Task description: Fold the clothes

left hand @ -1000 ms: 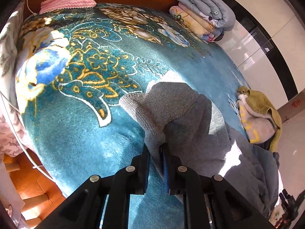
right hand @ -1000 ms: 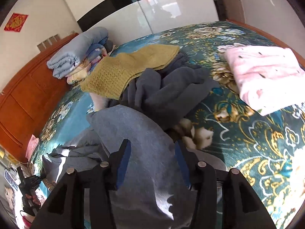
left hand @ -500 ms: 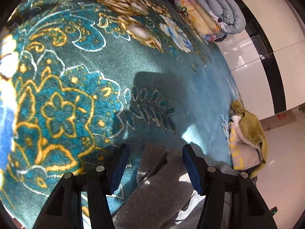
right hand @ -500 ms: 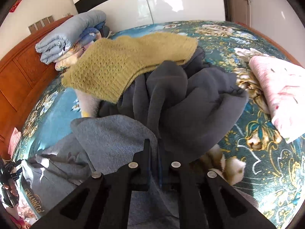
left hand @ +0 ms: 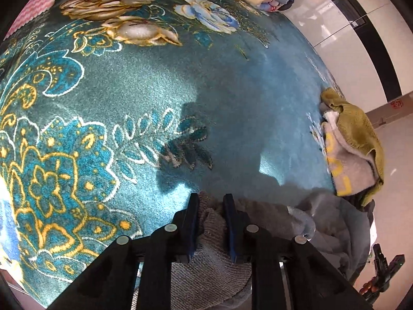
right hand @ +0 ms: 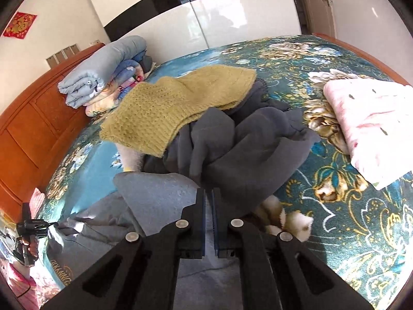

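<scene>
A big bed is covered with a teal blanket [left hand: 160, 82] with gold and blue flowers. A grey sweatshirt [right hand: 155, 193] lies crumpled at the near edge of the bed, in front of a heap of other clothes.

The left gripper [left hand: 211, 206] is closing its jaws. The ribbed grey cuff [left hand: 210, 222] of the sweatshirt is bunched between its blue pads, and they press on it. The right gripper [right hand: 208, 201] is opening a tiny bit, but its jaws are almost together, and a thin fold of the grey sweatshirt sits pinched between them.

Just behind the sweatshirt is a dark grey garment [right hand: 253, 155]. A mustard yellow knit sweater [right hand: 175, 108] lies on top of it, farther back. Folded quilts [right hand: 103, 72] are stacked far left by the wooden headboard [right hand: 31, 134]. A folded pink cloth [right hand: 374, 124] lies on the right.
</scene>
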### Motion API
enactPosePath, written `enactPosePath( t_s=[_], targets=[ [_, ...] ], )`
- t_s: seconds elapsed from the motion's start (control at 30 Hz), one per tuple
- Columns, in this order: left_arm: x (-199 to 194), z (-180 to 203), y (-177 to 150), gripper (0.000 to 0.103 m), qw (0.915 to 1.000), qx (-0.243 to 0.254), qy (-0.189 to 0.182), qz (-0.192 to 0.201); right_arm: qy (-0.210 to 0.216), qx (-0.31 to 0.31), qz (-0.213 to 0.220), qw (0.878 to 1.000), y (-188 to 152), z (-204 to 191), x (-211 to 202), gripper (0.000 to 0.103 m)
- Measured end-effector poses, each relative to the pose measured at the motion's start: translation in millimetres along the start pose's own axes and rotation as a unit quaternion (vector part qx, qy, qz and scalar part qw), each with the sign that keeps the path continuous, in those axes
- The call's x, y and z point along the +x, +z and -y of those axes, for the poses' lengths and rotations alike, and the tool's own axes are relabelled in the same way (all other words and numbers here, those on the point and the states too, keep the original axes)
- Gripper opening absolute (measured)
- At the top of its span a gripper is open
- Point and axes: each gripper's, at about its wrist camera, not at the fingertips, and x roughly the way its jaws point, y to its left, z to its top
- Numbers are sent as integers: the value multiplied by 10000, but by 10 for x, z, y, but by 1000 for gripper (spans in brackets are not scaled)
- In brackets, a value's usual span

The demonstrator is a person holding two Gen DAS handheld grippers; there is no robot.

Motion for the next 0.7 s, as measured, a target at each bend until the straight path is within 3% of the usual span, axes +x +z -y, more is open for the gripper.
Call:
enactPosePath(
  t_s=[0.03,0.1,0.23,0.27,0.3,0.33,0.37,0.5,0.57,0.67,0.7],
  targets=[
    [-47,30,11,19,9999,41,-29,91,29,-108,-3,9999,17,-53,21,36],
    [-144,97,39,19,9995,149,-89,257,11,-349,-113,9993,47,-144,122,71],
    [-323,246,101,19,9977,421,-83,527,-242,-583,-728,9953,30,-199,506,71],
    [-373,285,117,18,9967,508,-98,625,-359,-574,-867,9939,6,-191,599,70],
    [-423,324,133,18,9955,596,-114,726,-426,-538,-979,9928,-22,-182,671,59],
    [-472,363,149,18,9941,684,-129,826,-428,-469,-1056,9924,-55,-173,719,25],
    [-518,433,172,18,9923,826,-152,909,-458,-410,-1100,9920,-90,-169,748,11],
    [-698,717,262,18,9832,1298,-311,1242,-344,-410,-648,9965,-94,-232,477,5],
    [-801,799,261,18,9776,1417,-460,1489,-127,-258,-80,9996,-11,-192,112,3],
    [-936,877,191,18,9608,1609,-883,2079,-241,-44,986,9948,63,-59,-542,3],
    [-894,885,173,18,9589,1637,-873,2149,-337,24,1210,9921,61,3,-691,3]
  ],
)
